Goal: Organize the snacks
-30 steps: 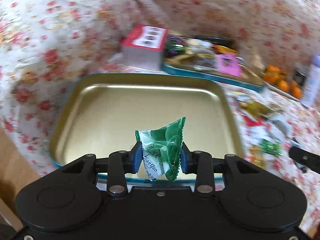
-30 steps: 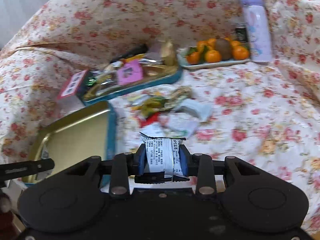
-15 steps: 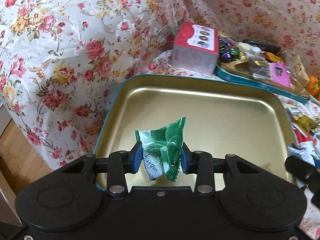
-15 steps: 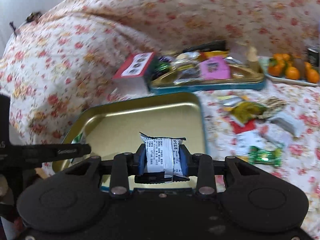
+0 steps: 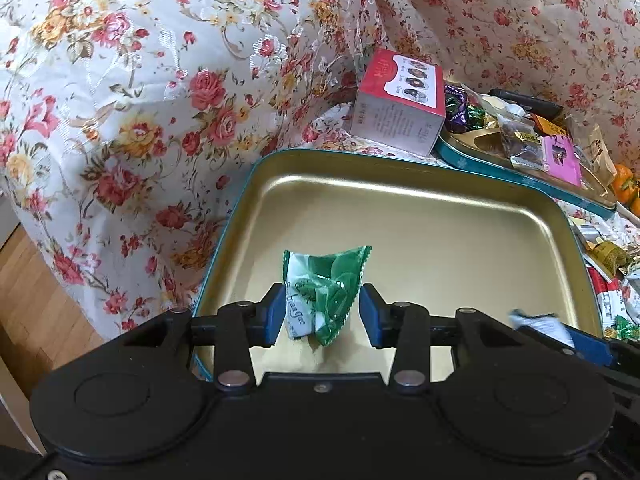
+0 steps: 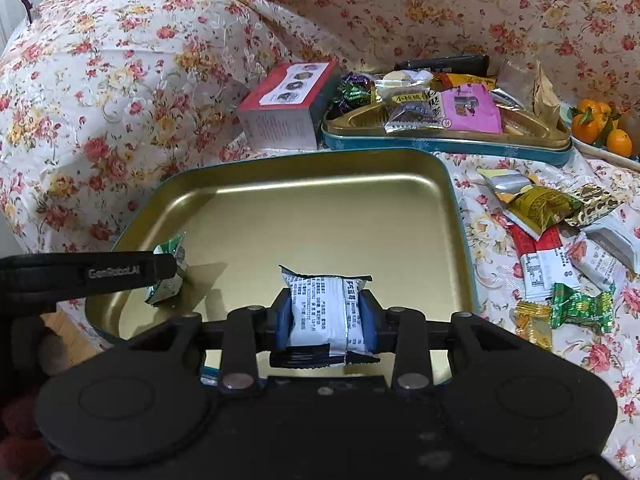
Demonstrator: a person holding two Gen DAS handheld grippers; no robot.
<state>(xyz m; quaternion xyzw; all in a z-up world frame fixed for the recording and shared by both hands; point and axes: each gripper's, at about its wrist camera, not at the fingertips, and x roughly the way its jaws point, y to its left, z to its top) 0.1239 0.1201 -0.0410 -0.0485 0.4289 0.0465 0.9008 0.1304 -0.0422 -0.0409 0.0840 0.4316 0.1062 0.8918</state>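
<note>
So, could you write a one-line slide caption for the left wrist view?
Left gripper, opened, releases a green candy over the gold tray; snack box behind.

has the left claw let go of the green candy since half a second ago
Yes. The left claw has opened: its pads now stand apart from the green candy, which sits low over the gold tray, at its near edge.

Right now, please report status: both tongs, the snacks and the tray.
Left tongs open, green-and-white candy packet loose between them. Right tongs shut on white printed snack packet. Both over gold metal tray; nothing blocking.
</note>
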